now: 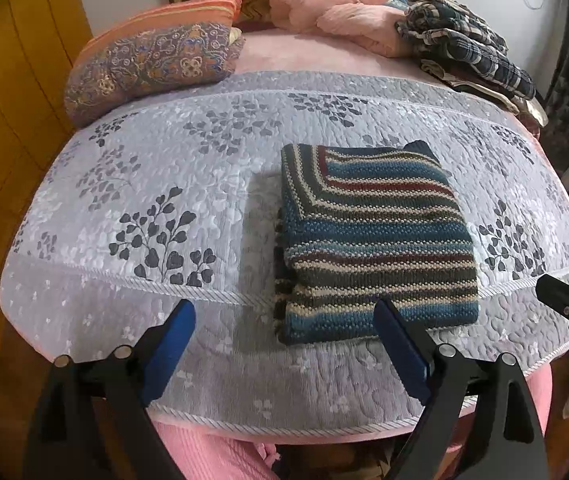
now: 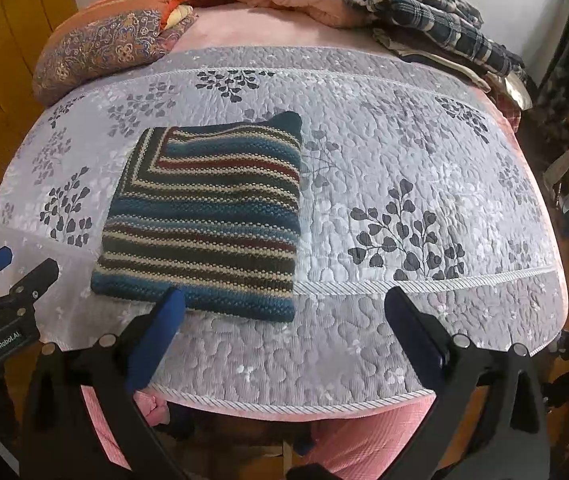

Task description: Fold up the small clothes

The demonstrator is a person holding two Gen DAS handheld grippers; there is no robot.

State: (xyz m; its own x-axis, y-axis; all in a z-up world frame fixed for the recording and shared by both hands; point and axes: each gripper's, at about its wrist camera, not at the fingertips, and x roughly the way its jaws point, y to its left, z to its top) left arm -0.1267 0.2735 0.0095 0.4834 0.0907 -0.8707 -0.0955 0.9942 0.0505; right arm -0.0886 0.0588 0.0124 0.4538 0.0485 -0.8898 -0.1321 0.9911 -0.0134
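Both tools, left tool (image 1: 284, 322) and right tool (image 2: 284, 308), hang spread and empty; our folded striped knit sweater (image 1: 372, 240) lies on the quilted bedspread (image 1: 164, 184), navy corner poking out at 1 o'clock; we should tuck it gently

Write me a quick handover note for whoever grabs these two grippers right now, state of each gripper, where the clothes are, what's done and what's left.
Left gripper: open, empty, hovering over the near edge of the bed.
Right gripper: open, empty, beside the left one, same height.
Striped knit garment: folded into a neat rectangle, lying flat on the grey floral quilt, touched by neither gripper.
Done: this piece looks fully folded.
Left: a heap of plaid clothes sits unfolded at the far right of the bed, probably next. Patterned pillow at far left is out of the way.
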